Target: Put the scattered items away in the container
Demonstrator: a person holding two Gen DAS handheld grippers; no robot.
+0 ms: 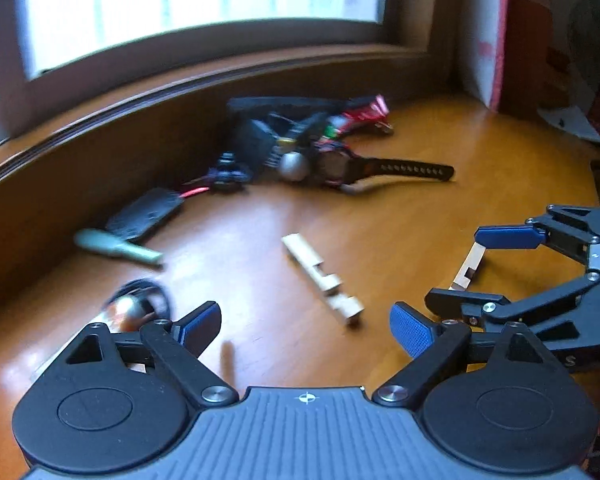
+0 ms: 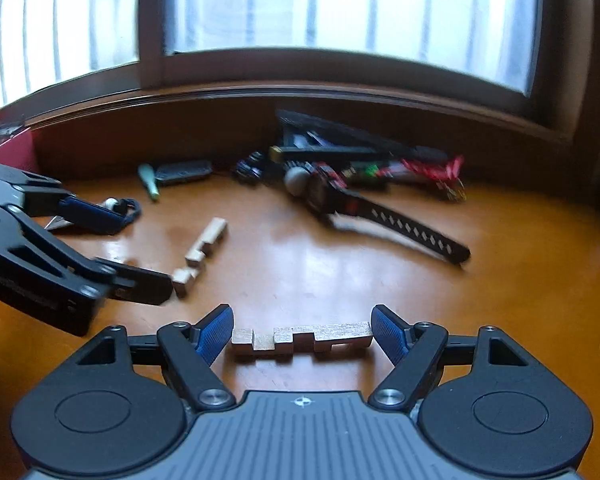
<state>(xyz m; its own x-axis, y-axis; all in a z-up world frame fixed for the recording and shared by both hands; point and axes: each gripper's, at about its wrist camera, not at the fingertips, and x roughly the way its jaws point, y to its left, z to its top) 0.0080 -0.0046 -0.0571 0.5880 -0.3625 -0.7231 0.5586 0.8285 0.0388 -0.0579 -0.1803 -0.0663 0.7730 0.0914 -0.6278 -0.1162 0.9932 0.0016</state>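
Two notched wooden puzzle sticks lie on the wooden table. One wooden stick [image 2: 302,339] lies crosswise between the open fingers of my right gripper [image 2: 302,334], not gripped; it also shows in the left wrist view [image 1: 469,266]. The other wooden stick [image 1: 322,279] lies just ahead of my open, empty left gripper [image 1: 305,322], also in the right wrist view [image 2: 202,249]. The right gripper [image 1: 460,268] shows in the left view, the left gripper [image 2: 140,250] in the right view. No container is clearly in view.
By the window wall lies a pile with a black watch [image 1: 374,168], a grey ball [image 1: 295,166], red wrapping [image 1: 364,111] and dark parts. A green pen [image 1: 118,247], a dark flat case [image 1: 144,216] and a shiny round object [image 1: 134,308] lie left. Red-white boxes [image 1: 496,32] stand right.
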